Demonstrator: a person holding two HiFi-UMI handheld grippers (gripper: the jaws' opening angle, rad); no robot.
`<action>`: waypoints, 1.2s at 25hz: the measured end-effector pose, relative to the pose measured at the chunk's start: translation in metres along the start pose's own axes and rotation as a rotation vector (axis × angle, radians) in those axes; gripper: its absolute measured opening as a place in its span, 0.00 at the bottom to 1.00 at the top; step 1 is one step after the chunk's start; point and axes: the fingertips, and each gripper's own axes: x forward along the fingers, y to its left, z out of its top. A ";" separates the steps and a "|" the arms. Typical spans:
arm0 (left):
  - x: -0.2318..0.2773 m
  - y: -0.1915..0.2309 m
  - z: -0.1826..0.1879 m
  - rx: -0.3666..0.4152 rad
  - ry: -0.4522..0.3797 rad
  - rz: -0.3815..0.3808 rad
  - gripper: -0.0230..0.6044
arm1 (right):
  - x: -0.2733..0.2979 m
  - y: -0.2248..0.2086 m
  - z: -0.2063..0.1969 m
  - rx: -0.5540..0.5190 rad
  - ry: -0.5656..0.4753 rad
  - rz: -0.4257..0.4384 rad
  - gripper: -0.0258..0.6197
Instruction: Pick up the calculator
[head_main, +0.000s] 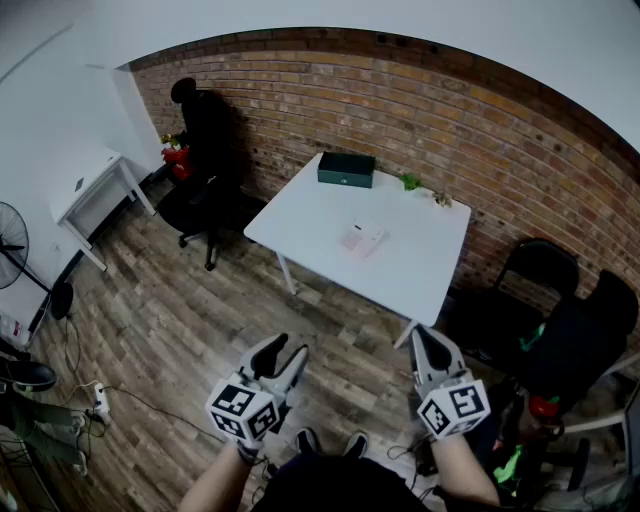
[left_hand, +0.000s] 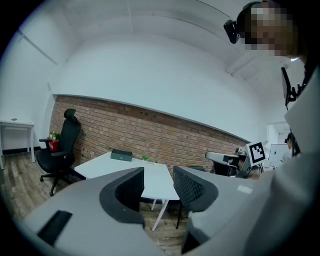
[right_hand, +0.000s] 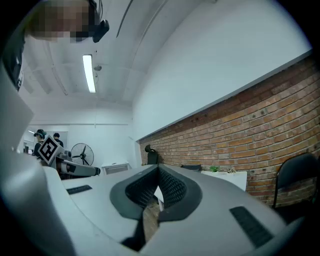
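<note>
Left tongs (head_main: 285, 350), right tongs (head_main: 432, 335): calculator (head_main: 362, 239) distant

Your landmark is the white rectangular table (head_main: 400, 275): its top looks smooth and matt, and its thin legs are painted white. On its middle, the small pale calculator (head_main: 362, 239) looks like smooth plastic, though it is too small to judge its sheen. At the table's far edge, the dark green box (head_main: 346, 169) has a dull, hard surface. Behind the table, the red brick wall (head_main: 480, 130) is rough. Under it, the grey-brown plank floor (head_main: 180, 320) shows wood grain. Your left gripper (head_main: 288, 352) and right gripper (head_main: 430, 338) have matt grey plastic shells, and their black pads (left_hand: 192, 189) carry a fine grid texture.
</note>
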 end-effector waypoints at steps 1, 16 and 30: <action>-0.001 -0.004 0.001 0.001 -0.001 0.001 0.32 | -0.005 -0.002 0.000 -0.003 0.006 -0.008 0.04; -0.003 -0.043 0.018 0.043 -0.037 0.033 0.32 | -0.035 -0.016 0.017 -0.033 -0.023 0.015 0.06; 0.054 0.021 0.033 0.126 -0.043 0.030 0.32 | 0.015 -0.049 0.014 -0.073 0.004 -0.080 0.12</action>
